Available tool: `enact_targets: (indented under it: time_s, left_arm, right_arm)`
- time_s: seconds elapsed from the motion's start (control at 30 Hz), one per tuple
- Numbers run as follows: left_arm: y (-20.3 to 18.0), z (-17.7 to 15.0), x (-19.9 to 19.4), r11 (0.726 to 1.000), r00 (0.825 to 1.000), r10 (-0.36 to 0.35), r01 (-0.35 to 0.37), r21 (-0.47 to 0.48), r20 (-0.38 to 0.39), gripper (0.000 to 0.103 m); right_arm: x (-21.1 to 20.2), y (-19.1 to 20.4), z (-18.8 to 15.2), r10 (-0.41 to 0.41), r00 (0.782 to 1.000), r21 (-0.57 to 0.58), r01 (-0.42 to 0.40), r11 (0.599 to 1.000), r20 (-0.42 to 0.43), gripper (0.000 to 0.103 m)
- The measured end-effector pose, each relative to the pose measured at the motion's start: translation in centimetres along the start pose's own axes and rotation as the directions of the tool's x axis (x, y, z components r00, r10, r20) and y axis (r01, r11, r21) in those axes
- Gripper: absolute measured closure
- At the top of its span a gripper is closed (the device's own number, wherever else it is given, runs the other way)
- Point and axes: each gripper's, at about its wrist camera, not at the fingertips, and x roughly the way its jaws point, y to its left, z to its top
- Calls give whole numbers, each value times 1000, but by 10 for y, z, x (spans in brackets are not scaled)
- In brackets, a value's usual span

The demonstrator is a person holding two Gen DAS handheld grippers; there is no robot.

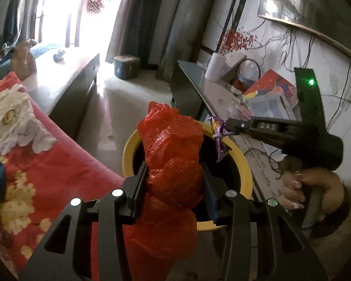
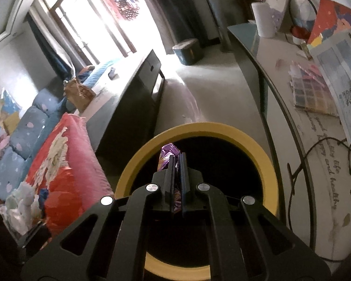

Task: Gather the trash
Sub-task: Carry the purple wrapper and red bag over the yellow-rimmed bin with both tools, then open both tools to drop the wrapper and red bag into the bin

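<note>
Bin mouth (image 2: 266,161) open (table (image 2: 292,126) beside)

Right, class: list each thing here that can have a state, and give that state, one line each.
Left gripper: shut on the red plastic bag, above the bin.
Red plastic bag: crumpled, held between the fingers, not yet dropped.
Right gripper: shut on the purple wrapper, above the bin.
Purple wrapper: pinched, hanging over the opening.
Bin: upright, open, no lid, inside too dark to judge.

Both wrist views look down from close above the yellow-rimmed bin (image 1: 128,149) (image 2: 272,171); both share the bed at left (image 1: 65,171) (image 2: 79,145), the surface at right (image 1: 213,93) (image 2: 299,126), the far window.
</note>
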Motion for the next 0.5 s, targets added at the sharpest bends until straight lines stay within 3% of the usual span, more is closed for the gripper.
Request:
enact_targets:
  time_s: [0.07,0.13,0.2,0.27,0.4,0.5]
  left_arm:
    - [-2,1,10,1000,1000,-3,3,3,-6,57]
    - [-3,2,19,1000,1000,1,-1,5,-17,50]
    - [-3,4,25,1000,1000,4,-4,4,-22,34]
    - [-1,4,24,1000,1000,14,-14,-1,-14,15]
    - [5,5,11,999,999,27,-27,-22,24,13]
    - [8,7,-5,999,997,36,-34,-30,62,10]
  right_arm:
    - [1,-4,0,1,1000,14,0,1000,-7,99]
    - [2,-9,0,-2,1000,34,2,999,-14,89]
    - [1,-11,1,-6,1000,42,7,999,-8,77]
    - [-3,-11,2,-21,1000,38,21,999,10,72]
    - [-11,-4,3,-22,999,19,21,1000,43,62]
    - [-16,5,2,-9,998,-6,9,1000,60,61]
